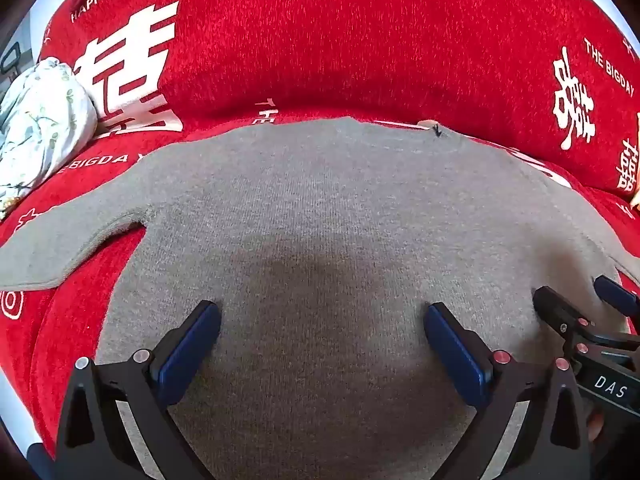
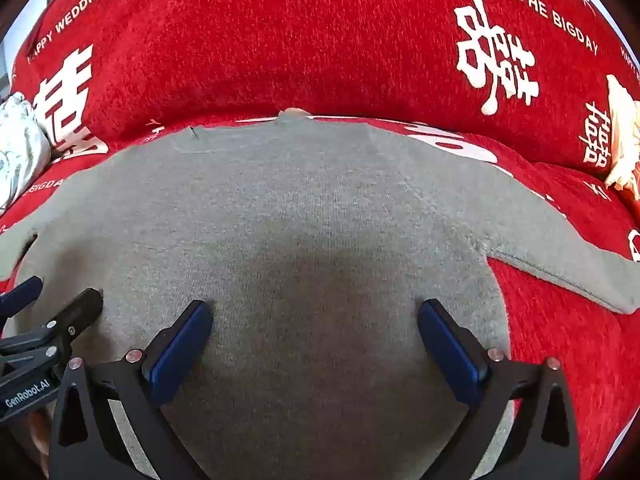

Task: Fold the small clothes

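Note:
A small grey knit sweater (image 1: 328,200) lies flat on a red sofa cover, collar at the far side, sleeves spread out to both sides. It also shows in the right wrist view (image 2: 300,200). My left gripper (image 1: 322,320) is open and empty, hovering over the sweater's lower body on its left half. My right gripper (image 2: 314,316) is open and empty over the lower body on its right half. The right gripper shows at the right edge of the left wrist view (image 1: 580,304). The left gripper shows at the left edge of the right wrist view (image 2: 48,304).
The red sofa cover (image 1: 340,32) with white characters and lettering rises into a backrest behind the sweater. A white floral bundle of cloth (image 1: 40,120) lies at the far left. A cream-coloured item (image 2: 624,140) lies at the far right.

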Available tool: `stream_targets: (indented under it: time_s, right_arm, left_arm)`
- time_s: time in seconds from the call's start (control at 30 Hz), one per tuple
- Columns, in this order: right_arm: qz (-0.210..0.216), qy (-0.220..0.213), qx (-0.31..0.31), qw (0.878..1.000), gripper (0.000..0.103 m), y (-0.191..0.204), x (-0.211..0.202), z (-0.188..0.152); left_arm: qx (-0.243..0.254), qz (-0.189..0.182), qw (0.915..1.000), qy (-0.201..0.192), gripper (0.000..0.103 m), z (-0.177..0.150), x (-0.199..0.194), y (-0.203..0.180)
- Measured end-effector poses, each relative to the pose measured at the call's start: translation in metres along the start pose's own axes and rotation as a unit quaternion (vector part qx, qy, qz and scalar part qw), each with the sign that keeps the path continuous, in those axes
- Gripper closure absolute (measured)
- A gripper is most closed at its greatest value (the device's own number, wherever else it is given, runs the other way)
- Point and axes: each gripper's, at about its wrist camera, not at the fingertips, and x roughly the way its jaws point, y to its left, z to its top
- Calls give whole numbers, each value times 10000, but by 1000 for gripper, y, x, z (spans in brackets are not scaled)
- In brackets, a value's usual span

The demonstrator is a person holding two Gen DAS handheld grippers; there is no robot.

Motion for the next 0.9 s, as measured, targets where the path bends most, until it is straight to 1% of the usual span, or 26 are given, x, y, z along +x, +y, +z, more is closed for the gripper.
stream_targets:
  time_s: [0.07,0.1,0.13,0.17,0.2,0.37,0.47,0.6,0.8,0.9]
  right_arm:
    - [-33,15,-22,10000,0,0,-3,-2]
    - [-39,147,-19,9999,0,0,2,1]
    - [-30,141,-8,9999,0,1,4,3]
    - [-21,144,28,9999,0,2,3,3]
    - [58,233,96,9997,0,-3,3,4]
    - [54,222,141,9996,0,-4,5,5]
    - [26,260,133,9996,0,-2,6,5]
    - [-39,273,79,9996,0,0,5,5]
    - [-18,242,128,9996,0,1,2,6]
    - [-45,242,122,9996,0,1,0,5]
  left_arm:
    - [-11,-3,10000,14,1,0,0,2]
    - [-23,-17,10000,27,1,0,0,4]
    - [48,64,10000,26,1,1,0,1]
    - [39,54,10000,6,1,1,0,1]
    - [13,17,10000,-9,1,-1,0,4]
    - [-63,62,9999,129,1,6,3,8]
    - [34,185,9998,108,1,3,4,2]
    - [90,190,9997,85,0,0,4,1]
    - [92,200,9997,58,0,-3,3,-1]
    - [68,209,9997,77,0,0,3,-2]
